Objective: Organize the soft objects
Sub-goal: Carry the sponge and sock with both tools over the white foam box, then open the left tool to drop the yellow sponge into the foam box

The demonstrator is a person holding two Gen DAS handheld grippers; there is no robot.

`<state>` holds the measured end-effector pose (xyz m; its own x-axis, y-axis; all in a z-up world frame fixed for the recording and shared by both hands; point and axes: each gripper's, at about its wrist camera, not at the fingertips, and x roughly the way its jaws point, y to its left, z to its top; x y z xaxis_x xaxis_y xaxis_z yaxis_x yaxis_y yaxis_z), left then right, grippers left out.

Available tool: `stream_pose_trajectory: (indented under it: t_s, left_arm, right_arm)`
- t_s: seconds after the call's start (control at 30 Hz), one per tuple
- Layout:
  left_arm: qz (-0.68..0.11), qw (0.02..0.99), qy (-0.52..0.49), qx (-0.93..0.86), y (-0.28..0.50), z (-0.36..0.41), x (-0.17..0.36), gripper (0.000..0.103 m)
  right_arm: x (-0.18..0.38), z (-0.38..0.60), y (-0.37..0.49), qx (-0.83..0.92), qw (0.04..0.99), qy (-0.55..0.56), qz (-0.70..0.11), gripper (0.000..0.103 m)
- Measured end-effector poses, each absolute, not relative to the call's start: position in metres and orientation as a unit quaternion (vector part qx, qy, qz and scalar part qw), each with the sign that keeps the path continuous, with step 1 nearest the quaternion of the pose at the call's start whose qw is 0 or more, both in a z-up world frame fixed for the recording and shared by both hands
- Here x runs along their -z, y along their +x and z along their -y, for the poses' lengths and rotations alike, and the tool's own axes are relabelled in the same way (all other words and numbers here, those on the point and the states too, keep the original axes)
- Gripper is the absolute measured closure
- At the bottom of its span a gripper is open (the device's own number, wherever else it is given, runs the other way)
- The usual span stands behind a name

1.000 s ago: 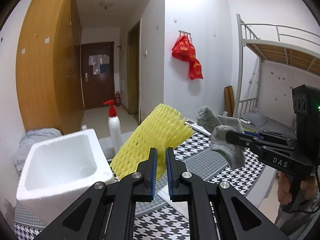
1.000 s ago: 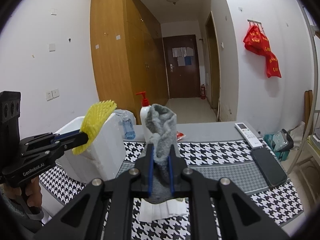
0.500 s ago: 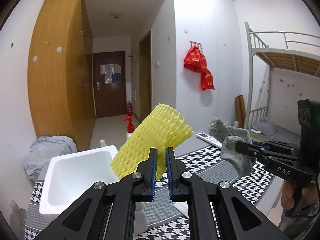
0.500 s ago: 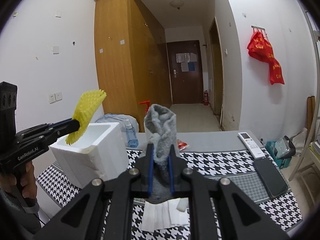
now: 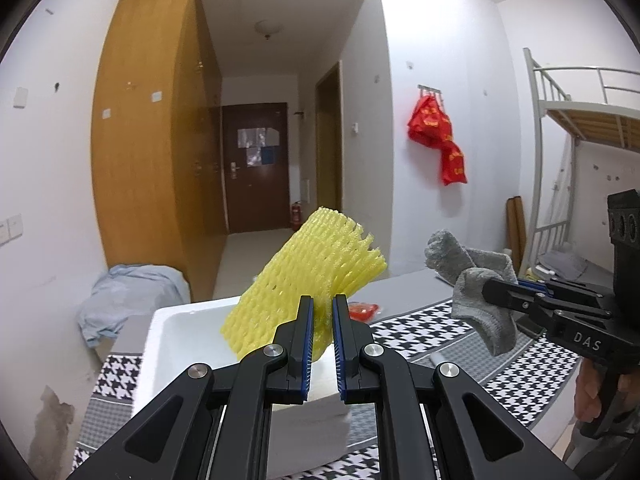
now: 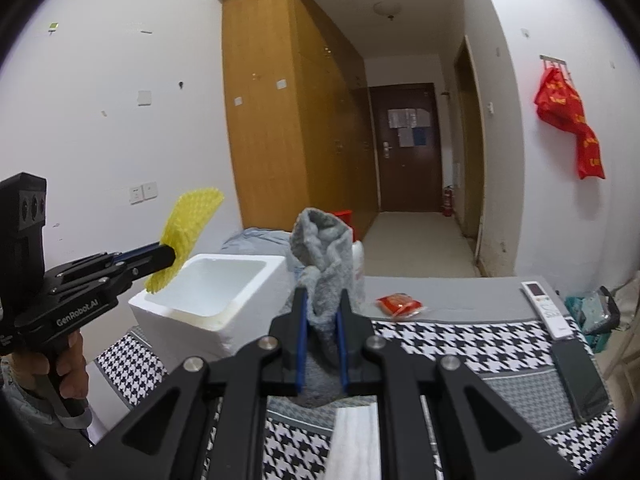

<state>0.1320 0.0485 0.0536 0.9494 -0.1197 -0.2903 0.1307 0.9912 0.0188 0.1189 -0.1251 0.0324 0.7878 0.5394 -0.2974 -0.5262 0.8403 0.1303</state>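
My left gripper [image 5: 320,304] is shut on a yellow foam net sleeve [image 5: 308,276], held up in the air over the near side of the white foam box [image 5: 188,332]. From the right wrist view the same yellow foam net sleeve [image 6: 188,224] hangs at the left gripper [image 6: 170,258], above the white foam box [image 6: 208,300]. My right gripper [image 6: 322,304] is shut on a grey sock [image 6: 324,252] that stands up between the blue pads. In the left wrist view the grey sock [image 5: 468,280] droops from the right gripper [image 5: 486,292] at the right.
A houndstooth cloth [image 6: 460,348] covers the table. On it lie a red packet [image 6: 400,304], a white remote [image 6: 546,308], a dark phone [image 6: 580,384] and folded white paper [image 6: 354,436]. A pump bottle [image 6: 356,252] stands behind the sock. A person's hand [image 6: 64,364] grips the left handle.
Both grippers have risen and swung left, each with its load still held. The foam net has come from beside the box to above its near side.
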Motion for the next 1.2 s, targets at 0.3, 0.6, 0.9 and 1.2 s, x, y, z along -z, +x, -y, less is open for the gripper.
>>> stream_pose_trajectory:
  t_s: [0.3,0.6,0.9,1.2]
  left_arm:
    - [-0.149,0.988,0.015,0.025,0.138,-0.069,-0.054,0.093]
    - [-0.178,0.984,0.006,0.01,0.159,-0.087,-0.041,0.093]
    - [-0.196,0.981,0.002,0.003,0.172,-0.1,-0.035,0.088]
    - [-0.164,0.986,-0.032,-0.003,0.154,-0.119,-0.044,0.008]
  right_arm:
    - [-0.036,0.103,0.121,-0.305,0.939,0.016,-0.158,0.088]
    - [-0.033,0.091,0.129,-0.304,0.938,0.01,-0.165,0.088]
    - [-0.033,0.072,0.137,-0.302,0.937,0.006,-0.175,0.088]
    - [-0.039,0.06,0.137,-0.299,0.94,-0.001,-0.167,0.088]
